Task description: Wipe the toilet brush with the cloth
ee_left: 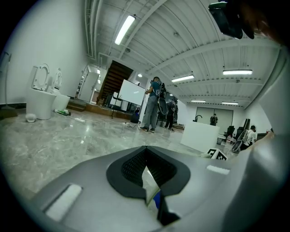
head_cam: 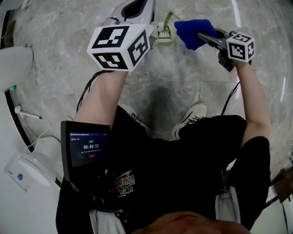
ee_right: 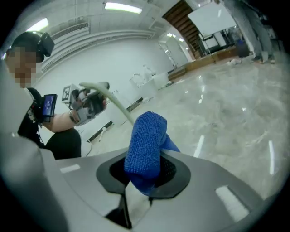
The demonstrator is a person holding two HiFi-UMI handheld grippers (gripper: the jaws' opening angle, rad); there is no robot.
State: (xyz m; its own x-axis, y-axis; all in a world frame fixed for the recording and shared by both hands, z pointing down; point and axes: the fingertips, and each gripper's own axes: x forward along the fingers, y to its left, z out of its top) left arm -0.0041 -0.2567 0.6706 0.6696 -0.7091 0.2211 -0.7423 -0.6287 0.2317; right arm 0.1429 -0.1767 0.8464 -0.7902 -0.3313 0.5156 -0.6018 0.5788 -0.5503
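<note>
In the head view my left gripper (head_cam: 137,8) reaches forward under its big marker cube, shut on the pale green toilet brush (head_cam: 165,33), whose bristle head shows just right of its tip. My right gripper (head_cam: 207,37) is shut on a folded blue cloth (head_cam: 193,31), held right beside the brush head. The right gripper view shows the cloth (ee_right: 145,140) sticking up from the jaws and the brush's curved handle (ee_right: 115,102) running from my left gripper (ee_right: 88,105) down behind it. In the left gripper view only a pale sliver shows between the closed jaws (ee_left: 152,190).
A white toilet (head_cam: 13,64) stands at the left edge and a white device (head_cam: 25,169) lies low at the left. The person's shoes (head_cam: 192,116) rest on the marble floor below the grippers. Far off stand toilets (ee_left: 43,97), several people (ee_left: 154,104) and a white counter (ee_left: 201,136).
</note>
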